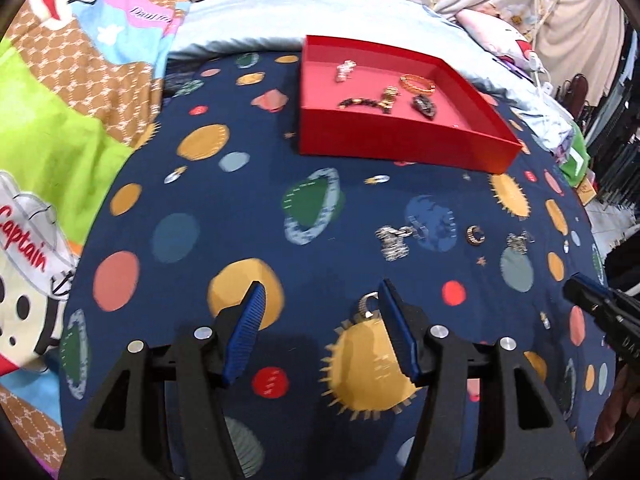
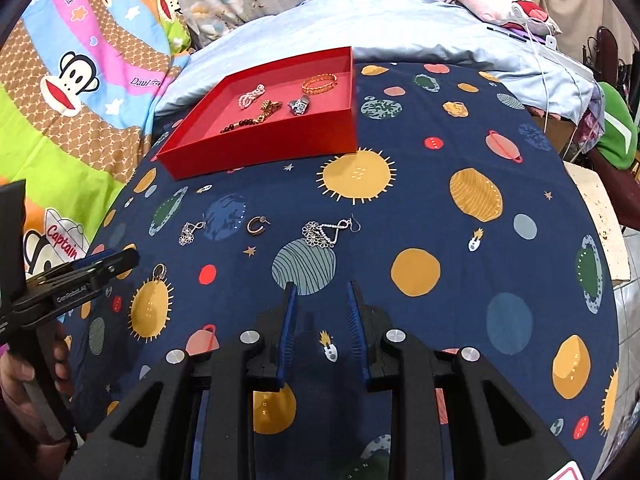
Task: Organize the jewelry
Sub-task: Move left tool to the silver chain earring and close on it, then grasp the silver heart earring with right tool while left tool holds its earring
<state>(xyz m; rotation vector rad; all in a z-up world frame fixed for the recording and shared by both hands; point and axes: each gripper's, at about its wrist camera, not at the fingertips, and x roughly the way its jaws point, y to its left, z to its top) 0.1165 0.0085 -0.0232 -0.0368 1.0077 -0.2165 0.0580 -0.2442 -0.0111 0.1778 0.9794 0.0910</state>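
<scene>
Left gripper (image 1: 320, 300) wide, empty, over a ring (image 1: 367, 305); right gripper (image 2: 322, 292) narrow, empty, near an earring (image 2: 326, 232).

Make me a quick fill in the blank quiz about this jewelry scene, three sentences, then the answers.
1. The gold bangle lies inside the ____ tray.
2. The flower earring lies on the bedsheet, ____ the tray.
3. The fingers of the left gripper hold ____ between them.

Missing words: red; outside; nothing
</scene>
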